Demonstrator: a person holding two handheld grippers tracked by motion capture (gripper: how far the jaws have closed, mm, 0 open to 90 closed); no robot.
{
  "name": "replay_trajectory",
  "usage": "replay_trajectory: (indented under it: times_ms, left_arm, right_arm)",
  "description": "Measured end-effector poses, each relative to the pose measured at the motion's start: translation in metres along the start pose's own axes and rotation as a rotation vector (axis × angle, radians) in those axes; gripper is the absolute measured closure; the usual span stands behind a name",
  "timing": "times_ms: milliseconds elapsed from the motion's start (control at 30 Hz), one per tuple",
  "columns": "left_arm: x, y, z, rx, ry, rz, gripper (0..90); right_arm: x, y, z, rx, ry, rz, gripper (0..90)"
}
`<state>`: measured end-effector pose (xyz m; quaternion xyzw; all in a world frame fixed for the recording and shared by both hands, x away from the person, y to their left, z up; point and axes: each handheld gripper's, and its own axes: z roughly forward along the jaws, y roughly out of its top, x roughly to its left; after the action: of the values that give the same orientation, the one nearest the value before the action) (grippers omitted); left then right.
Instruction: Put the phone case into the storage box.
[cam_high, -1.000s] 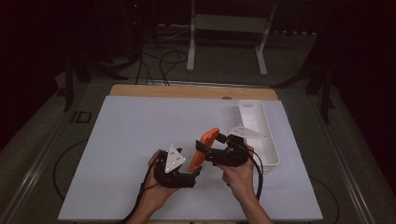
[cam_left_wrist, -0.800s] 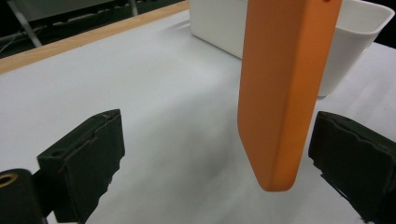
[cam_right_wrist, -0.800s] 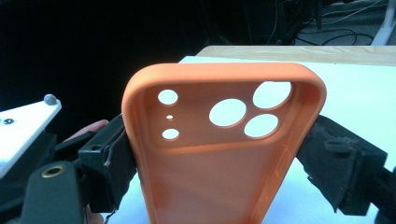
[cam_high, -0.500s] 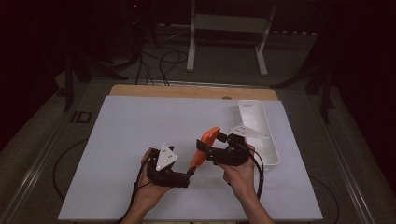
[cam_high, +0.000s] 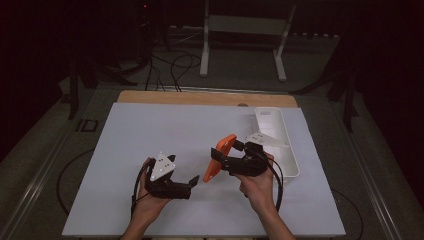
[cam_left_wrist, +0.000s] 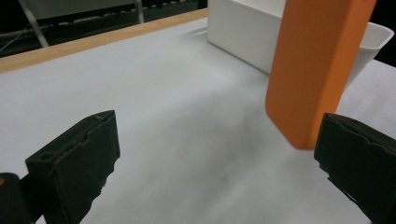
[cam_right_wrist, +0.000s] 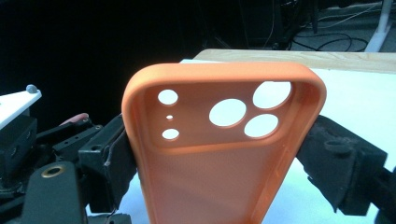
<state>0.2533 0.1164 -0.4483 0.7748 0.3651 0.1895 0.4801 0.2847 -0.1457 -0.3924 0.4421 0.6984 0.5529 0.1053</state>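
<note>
Right now we hold an orange phone case (cam_high: 220, 157) in our right gripper (cam_high: 226, 159), lifted off the white mat (cam_high: 150, 130) a little right of its middle, nearer the front edge than the back. The jaws clamp it across its width, one on each long side, as the right gripper view shows, with the camera cut-outs (cam_right_wrist: 243, 109) at the free upper end. Our left gripper (cam_high: 192, 181) sits just left of the case with nothing between its jaws; they have just been opening and now stand wide, and in the left gripper view the lower corner of the case (cam_left_wrist: 317, 70) hangs just past the right-hand jaw.

We judge the case to be light and thin-walled, a soft rubbery shell that will flex if squeezed hard, especially since it is empty. Its matte skin should give the pads decent friction, so slipping is a small risk; bowing or popping out sideways under pressure is the bigger one. We would grip the long side rims, where the wall curls over, away from the weak cut-out end. A white tray (cam_high: 280, 145) stands by the right edge of the mat.
</note>
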Motion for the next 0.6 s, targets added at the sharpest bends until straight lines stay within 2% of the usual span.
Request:
replay_trajectory:
  times_ms: [200, 600]
  left_arm:
    - [0.007, -0.002, -0.006, -0.008, -0.001, 0.001, 0.9]
    - [0.029, -0.013, -0.013, 0.022, 0.066, -0.018, 0.7]
  right_arm:
    - [-0.002, 0.001, 0.000, -0.003, -0.005, 0.005, 16.9]
    - [-0.006, 0.005, -0.002, -0.008, -0.011, 0.016, 16.9]
